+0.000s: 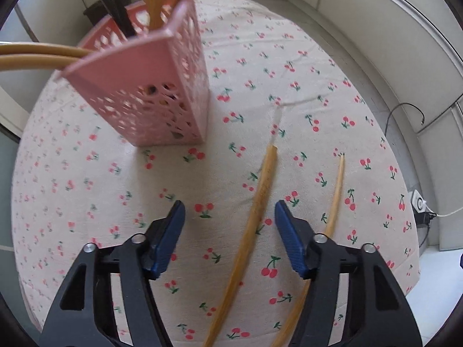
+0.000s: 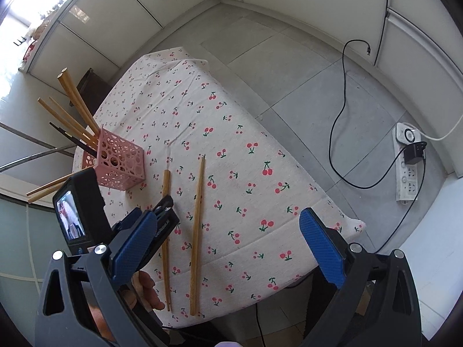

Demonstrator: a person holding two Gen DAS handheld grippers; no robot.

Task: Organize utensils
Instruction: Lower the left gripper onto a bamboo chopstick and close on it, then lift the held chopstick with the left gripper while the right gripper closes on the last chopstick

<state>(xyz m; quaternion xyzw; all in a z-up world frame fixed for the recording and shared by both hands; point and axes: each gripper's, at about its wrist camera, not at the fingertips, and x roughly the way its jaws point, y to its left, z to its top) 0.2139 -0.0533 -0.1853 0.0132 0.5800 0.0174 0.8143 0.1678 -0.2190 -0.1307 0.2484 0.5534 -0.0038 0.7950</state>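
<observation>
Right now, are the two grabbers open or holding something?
Left gripper: open, holding nothing, over a chopstick.
Right gripper: open, holding nothing.

A table draped in a cream cherry-print tablecloth [image 2: 231, 150] carries everything; in the right wrist view it runs from the upper middle of the frame down to the lower right. On the cloth, at the left of that frame, stands a pink perforated holder [image 2: 120, 163], upright, with wooden and dark chopsticks leaning out of its top. Near it, toward the lower middle, two wooden chopsticks lie flat on the cloth, side by side but apart: a shorter-looking one [image 2: 165, 240] on the left and a longer one [image 2: 196, 231] on the right. Creases cross the fabric
</observation>
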